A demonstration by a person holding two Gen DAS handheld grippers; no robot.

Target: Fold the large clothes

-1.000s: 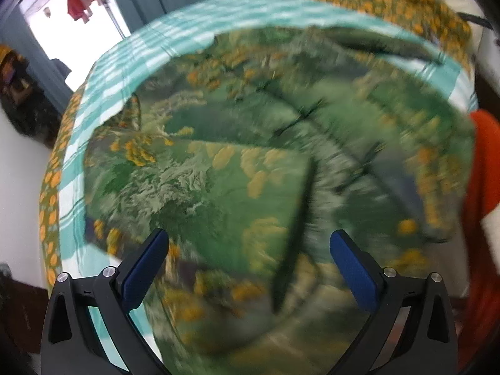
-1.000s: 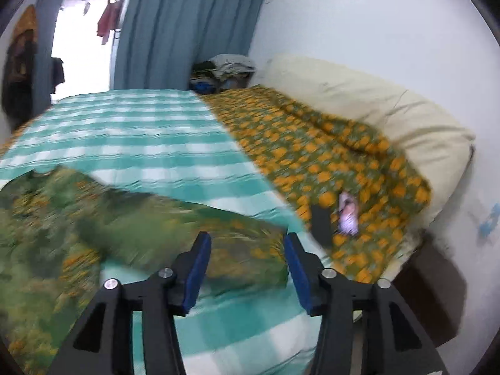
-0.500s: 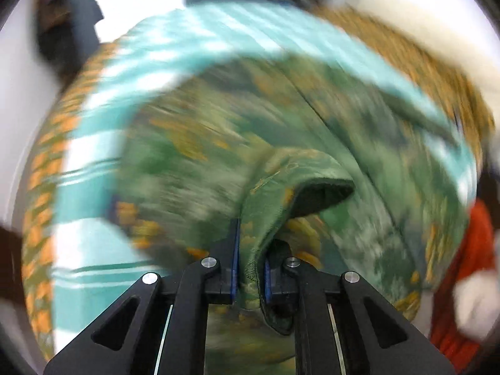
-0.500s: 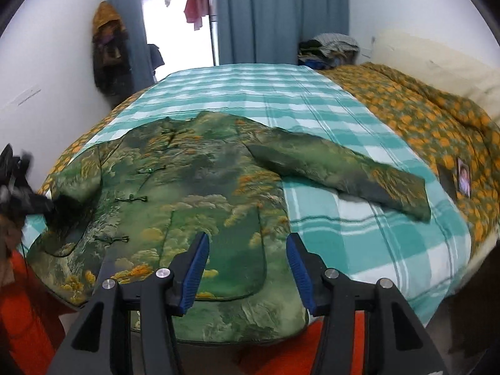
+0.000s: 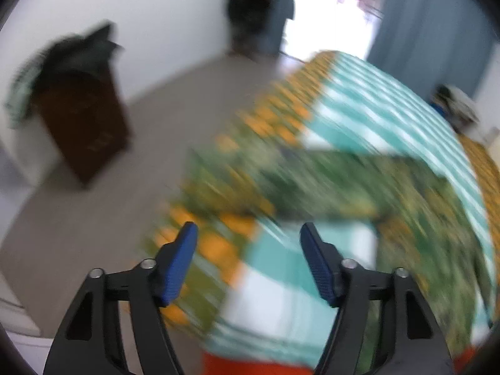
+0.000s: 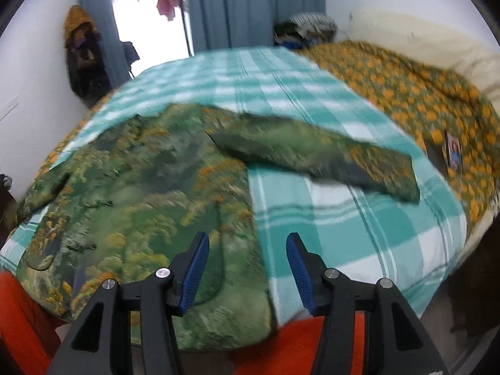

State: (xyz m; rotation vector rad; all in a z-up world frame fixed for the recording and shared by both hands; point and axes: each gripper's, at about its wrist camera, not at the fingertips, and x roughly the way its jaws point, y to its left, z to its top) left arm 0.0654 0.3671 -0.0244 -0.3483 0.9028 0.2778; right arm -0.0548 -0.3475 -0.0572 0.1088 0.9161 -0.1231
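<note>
A green jacket [image 6: 140,187] with a yellow landscape print lies spread, front up, on the bed. Its right sleeve [image 6: 312,153] stretches out over the checked sheet, and the other sleeve [image 6: 47,190] lies bent at the jacket's left edge. My right gripper [image 6: 247,256] hangs open just above the jacket's near hem by its right edge, holding nothing. The left wrist view is blurred: my left gripper [image 5: 248,250] is above the bed's near left corner, its jaws opening and nothing between them. The jacket [image 5: 343,181] lies ahead and to the right of it.
The bed has a teal checked sheet [image 6: 359,218] and an orange-flowered blanket [image 6: 406,87] with a cream pillow [image 6: 422,40] behind. A phone [image 6: 453,153] lies on the blanket. A dark cabinet [image 5: 81,125] stands on the floor at left. Red clothing [image 6: 312,328] of the person is at the near edge.
The left gripper, shut on a fold of the jacket half a second ago, has let go, rolled and swung left toward the bed's corner. The right gripper has sunk closer to the hem.
</note>
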